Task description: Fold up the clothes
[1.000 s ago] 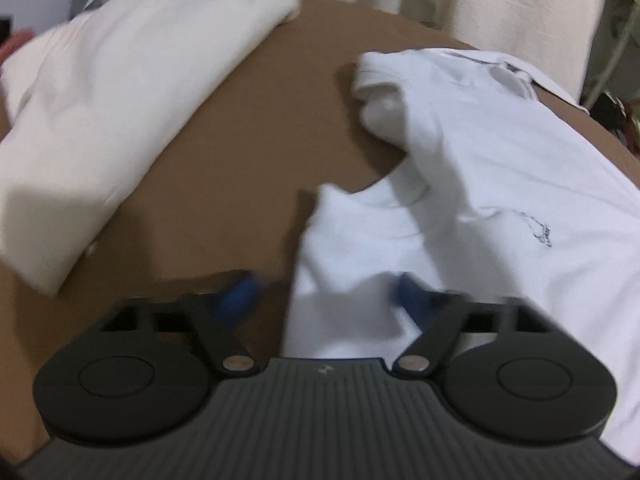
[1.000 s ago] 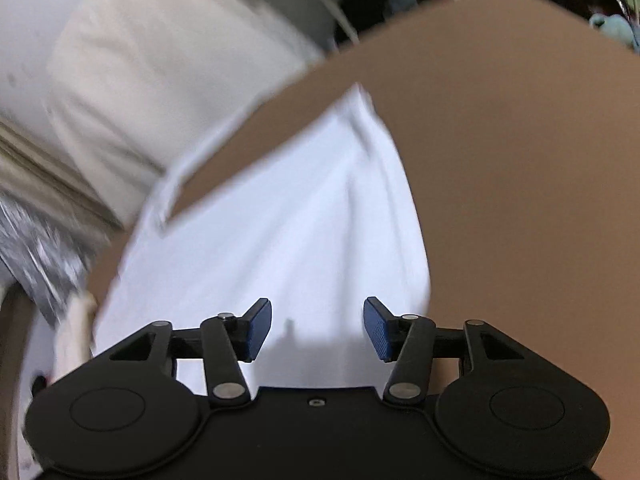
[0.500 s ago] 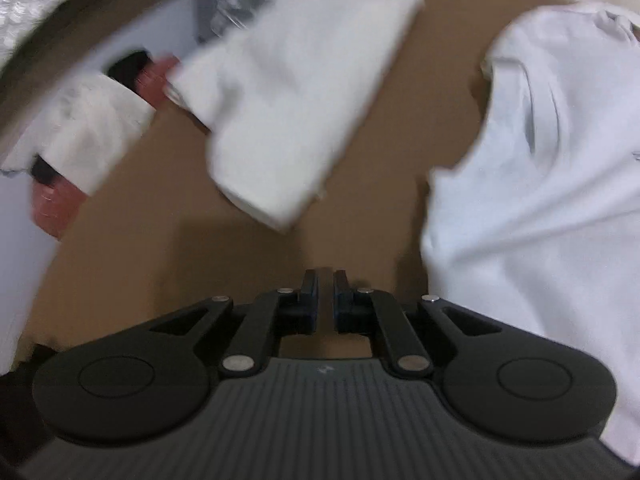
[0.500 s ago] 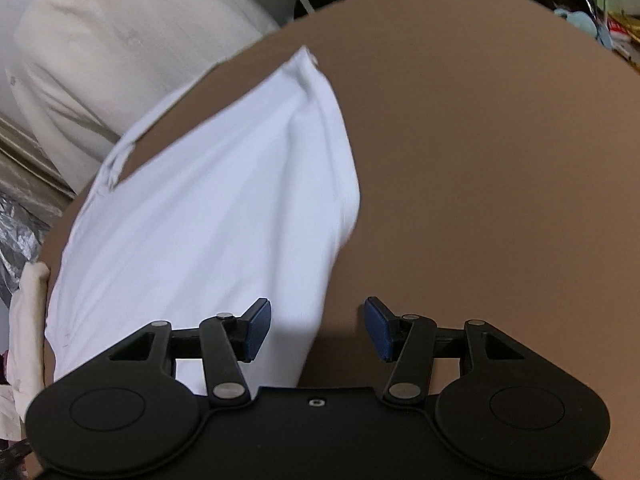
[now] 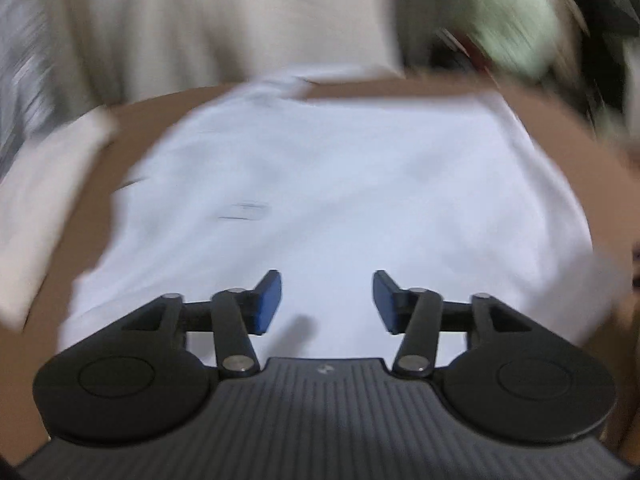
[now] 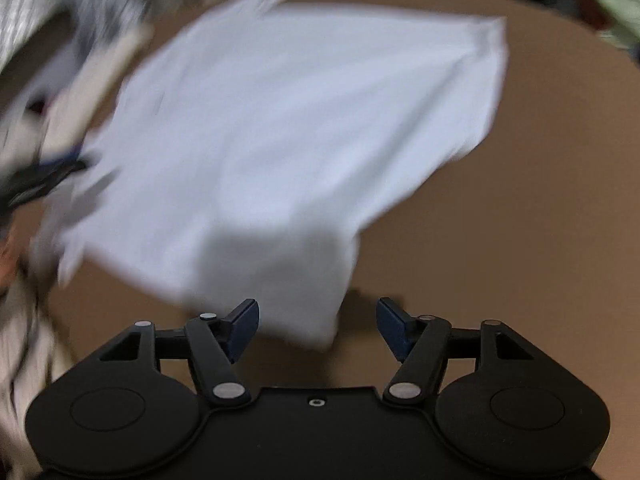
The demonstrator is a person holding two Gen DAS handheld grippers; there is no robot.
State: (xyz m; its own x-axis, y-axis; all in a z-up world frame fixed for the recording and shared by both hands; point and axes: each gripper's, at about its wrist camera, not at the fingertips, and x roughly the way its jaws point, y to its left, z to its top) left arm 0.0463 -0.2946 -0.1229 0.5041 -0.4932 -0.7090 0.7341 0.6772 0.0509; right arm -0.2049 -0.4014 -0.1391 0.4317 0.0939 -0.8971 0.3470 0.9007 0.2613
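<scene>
A white T-shirt [image 5: 340, 200] lies spread flat on the brown table [image 5: 580, 128]; both views are blurred by motion. My left gripper [image 5: 327, 302] hovers over the shirt's near part, its jaws opening, with nothing gripped between the blue pads. In the right wrist view the same T-shirt [image 6: 288, 128] fills the upper left, and one corner of it reaches down toward my right gripper [image 6: 318, 326]. That gripper's jaws are opening; the shirt corner lies under the gap and the pads do not press it. The left gripper [image 6: 44, 176] shows as a dark blur at the left edge.
A folded cream garment [image 5: 44, 200] lies on the table left of the T-shirt. Pale cream fabric [image 5: 240, 16] hangs behind the table's far edge. Green and dark clutter [image 5: 516, 32] sits at the back right. Bare brown table [image 6: 540, 220] stretches right of the shirt.
My left gripper swung right from beside the cream garment to over the T-shirt, and its jaws went from shut to open. My right gripper rolled, and its jaws widened.
</scene>
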